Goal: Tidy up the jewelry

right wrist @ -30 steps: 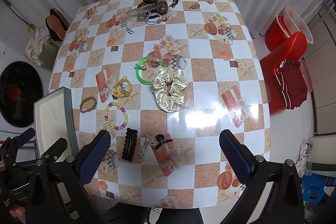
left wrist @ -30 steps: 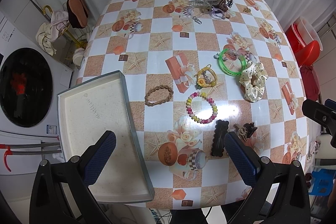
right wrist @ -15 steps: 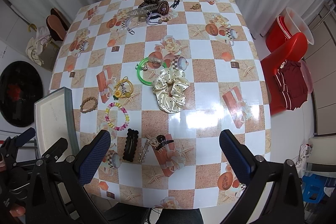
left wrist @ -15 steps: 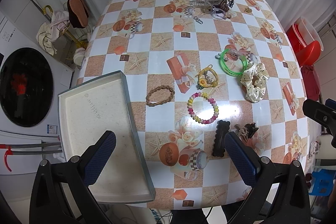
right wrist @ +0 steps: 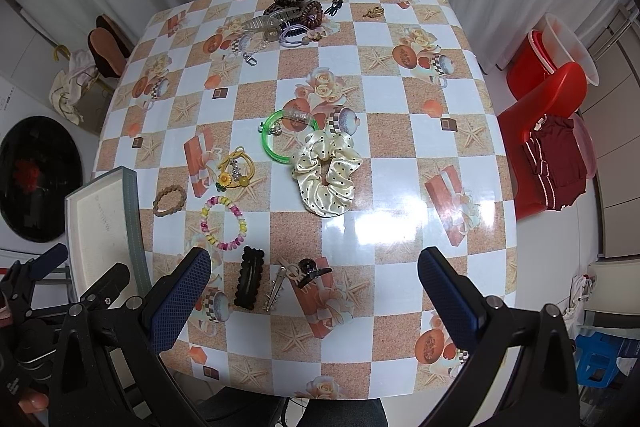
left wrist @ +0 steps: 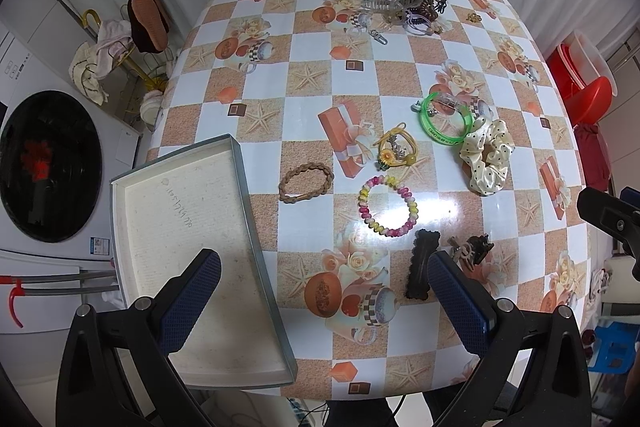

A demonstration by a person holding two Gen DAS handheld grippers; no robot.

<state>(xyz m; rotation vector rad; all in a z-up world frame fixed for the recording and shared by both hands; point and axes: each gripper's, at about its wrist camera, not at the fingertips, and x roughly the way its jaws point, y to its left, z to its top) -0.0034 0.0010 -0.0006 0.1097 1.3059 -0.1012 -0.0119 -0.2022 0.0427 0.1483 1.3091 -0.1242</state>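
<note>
Nothing is sorted yet: the shallow grey-rimmed white tray at nine o'clock sits empty, while the pastel beaded bracelet, braided brown band and cream dotted scrunchie lie scattered on the checkered tabletop. Left claw and right claw both hover spread wide, grasping nothing.

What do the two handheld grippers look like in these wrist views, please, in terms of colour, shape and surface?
The left gripper and right gripper look alike: black angular frames with silver bolts at the joints, each carrying two long, flat fingers faced with dark blue pads in a fine cross-hatched grip texture. No cables or printed markings show on them. In the right wrist view, the left gripper's black body appears at the lower left.
</note>
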